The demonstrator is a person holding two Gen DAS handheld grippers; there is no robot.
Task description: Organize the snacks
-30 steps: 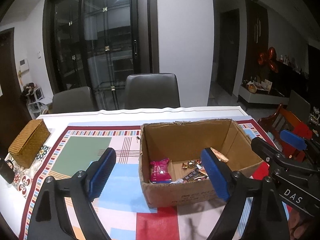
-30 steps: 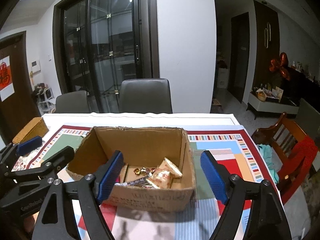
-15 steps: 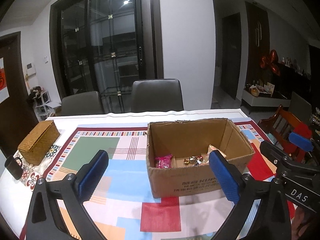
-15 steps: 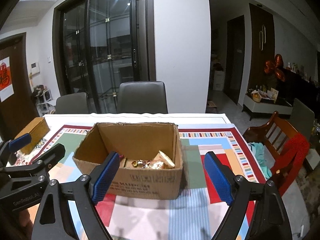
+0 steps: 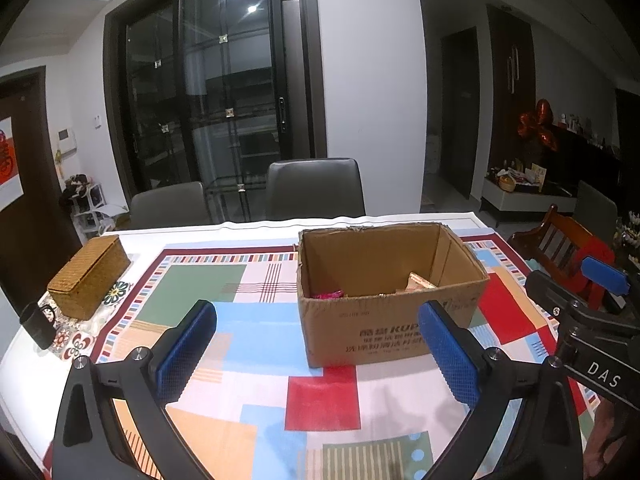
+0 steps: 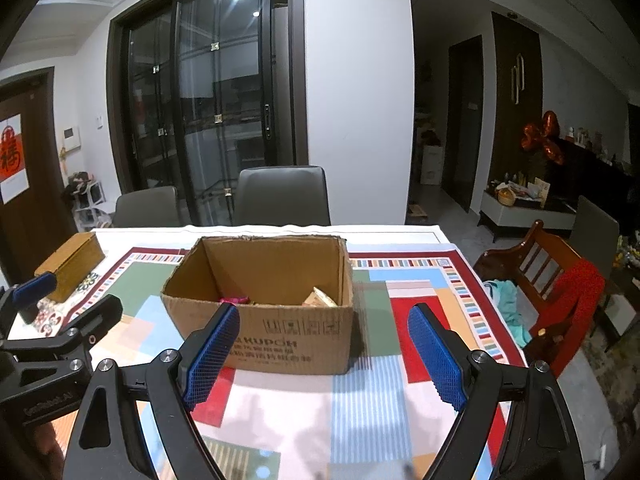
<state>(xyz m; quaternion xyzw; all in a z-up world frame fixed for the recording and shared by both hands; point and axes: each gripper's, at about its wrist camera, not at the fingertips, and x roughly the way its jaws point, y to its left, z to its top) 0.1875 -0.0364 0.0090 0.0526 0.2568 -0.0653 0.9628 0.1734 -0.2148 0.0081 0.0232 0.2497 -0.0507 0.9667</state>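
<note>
**Both grippers wide open above the table, snack box dead ahead**

Far left, at the table's left edge, there's a dark mug [image 5: 37,325], and just beyond it a woven basket box [image 5: 89,277] with its lid shut, near the far left corner. The table [image 5: 400,225] wears a patchwork tablecloth [image 5: 248,344] of green, blue, red and orange blocks inside a striped border. Behind the far edge, two grey chairs [image 5: 315,189] are tucked in before dark glass sliding doors [image 5: 208,112] and a white wall.

Now the left gripper [image 5: 318,356]: jaws spread wide, blue pads holding nothing, hovering over the near side of the cloth. Moving right, the cardboard box [image 5: 384,292] sits right of the table's centre, top open, print on its near wall. Over its rim, only slivers of the snacks: a pink wrapper [image 5: 328,294] at the left, a tan packet [image 5: 420,281] leaning at the right; the rest is hidden behind the near wall.

The right gripper [image 6: 324,364] is likewise fully apart and empty, pointed at the box from the near edge. Off the table's right edge stands a wooden chair [image 6: 536,264] draped in red cloth [image 6: 576,292], with a teal item on its seat, too crumpled to identify. Far right, a dark sideboard with red balloons [image 6: 544,140]; its clutter is too small to read.
</note>
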